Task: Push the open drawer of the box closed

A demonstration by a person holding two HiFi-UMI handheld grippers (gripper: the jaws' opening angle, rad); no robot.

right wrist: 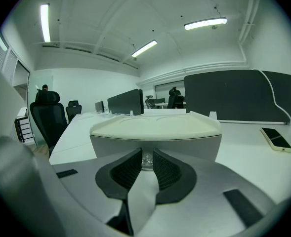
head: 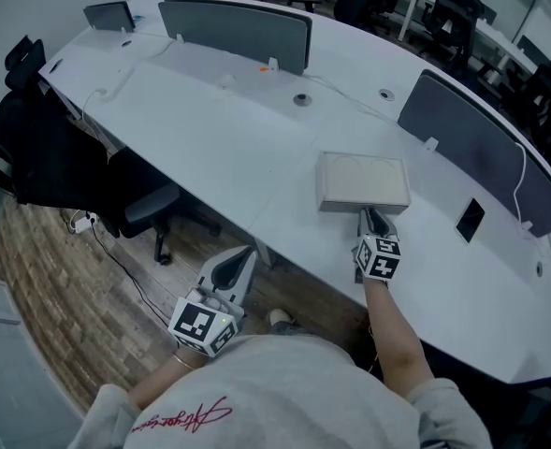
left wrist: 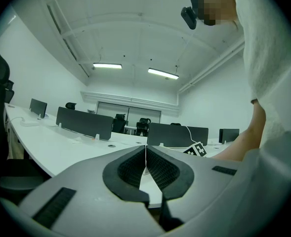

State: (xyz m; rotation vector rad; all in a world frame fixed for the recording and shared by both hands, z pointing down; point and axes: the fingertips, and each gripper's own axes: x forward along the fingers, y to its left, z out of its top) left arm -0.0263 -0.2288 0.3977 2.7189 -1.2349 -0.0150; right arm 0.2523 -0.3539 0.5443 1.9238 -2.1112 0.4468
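While the right gripper (right wrist: 147, 156) pinches the small clear knob (right wrist: 147, 161) of the drawer (right wrist: 194, 147), box (head: 362, 181) right of centre in head view, do 1 straight, level push, no twisting. Left gripper (left wrist: 145, 157), lower left, jaws together, empty.

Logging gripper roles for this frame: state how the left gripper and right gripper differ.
The left gripper is held off the desk; the right gripper meets the box front. The left's jaws are shut on nothing; the right's close around the box's small clear knob. Both carry marker cubes.
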